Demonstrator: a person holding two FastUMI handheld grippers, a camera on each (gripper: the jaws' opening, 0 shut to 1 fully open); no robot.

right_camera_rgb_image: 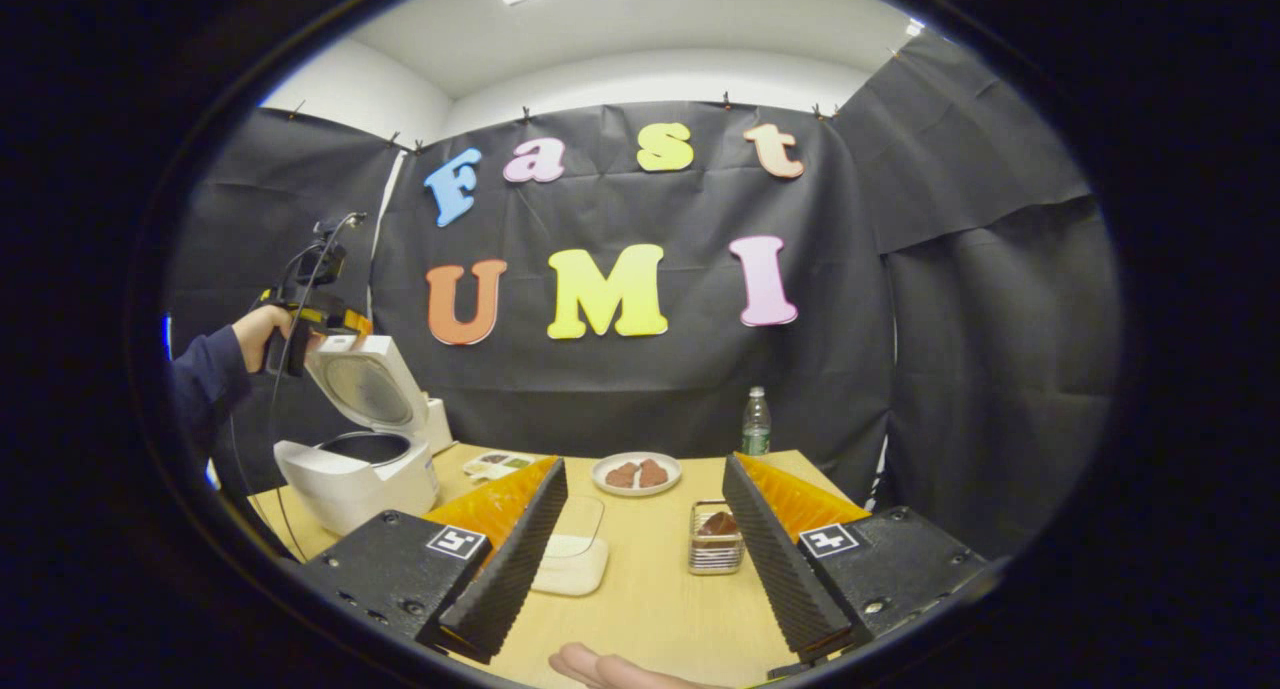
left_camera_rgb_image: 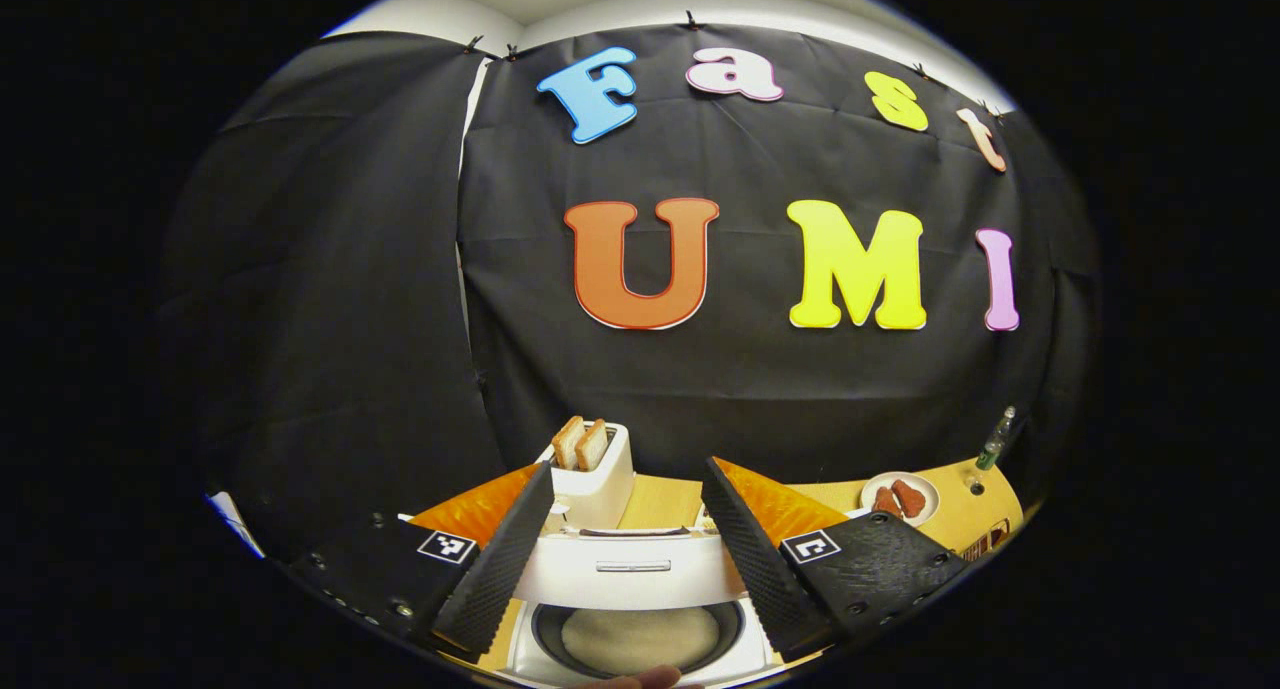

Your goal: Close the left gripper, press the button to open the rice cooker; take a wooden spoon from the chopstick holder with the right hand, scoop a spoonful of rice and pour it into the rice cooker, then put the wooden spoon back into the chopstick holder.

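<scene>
My left gripper [left_camera_rgb_image: 625, 559] hangs with fingers spread wide, the open rice cooker [left_camera_rgb_image: 630, 619] directly below between them, rice in its pot. My right gripper [right_camera_rgb_image: 645, 559] is spread wide too, holding nothing; the chopstick holder [right_camera_rgb_image: 716, 544] stands on the bench [right_camera_rgb_image: 650, 599] just inside its right finger, the rice container [right_camera_rgb_image: 572, 559] by its left.

White rice cooker [right_camera_rgb_image: 350, 469], dark inner pot; pale wood table [right_camera_rgb_image: 650, 589]; white toaster [left_camera_rgb_image: 600, 484], tan-brown toast; white plate [right_camera_rgb_image: 637, 487], reddish-brown pieces; clear bottle [right_camera_rgb_image: 756, 424], green label; silver wire chopstick holder [right_camera_rgb_image: 715, 554]; navy sleeve [right_camera_rgb_image: 205, 379].
</scene>
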